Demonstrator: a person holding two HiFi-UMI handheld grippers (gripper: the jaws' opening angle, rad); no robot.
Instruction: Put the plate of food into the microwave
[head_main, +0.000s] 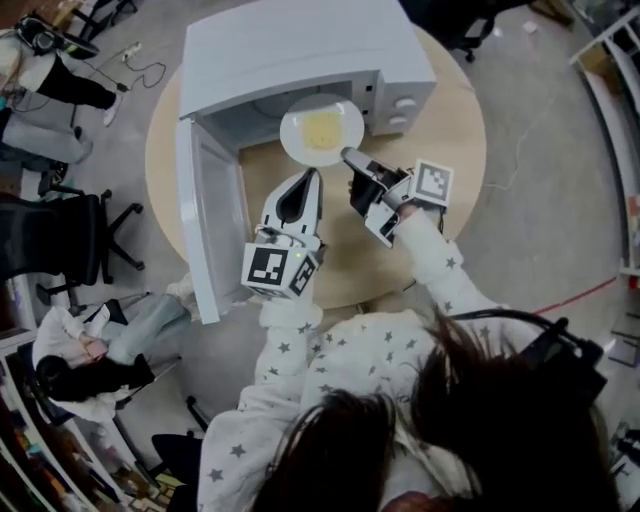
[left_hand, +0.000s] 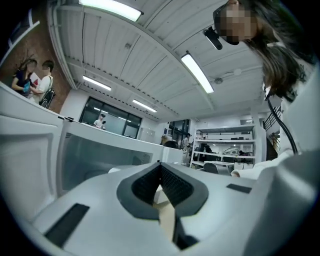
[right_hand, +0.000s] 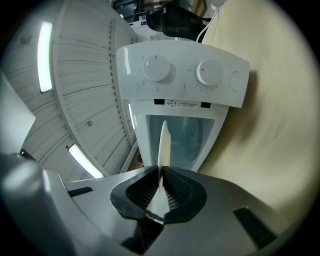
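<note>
Plate of food (head_main: 322, 130): at the open mouth of the microwave (head_main: 300, 45), rim pinched by the right gripper (head_main: 350, 158). Left gripper (head_main: 313, 177): jaws pressed together, empty. Step: insertion. Next, likely: carry plate inward, set down, release.

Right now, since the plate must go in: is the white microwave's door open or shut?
Open: the white microwave's door stands swung out to the left, baring the cavity.
</note>
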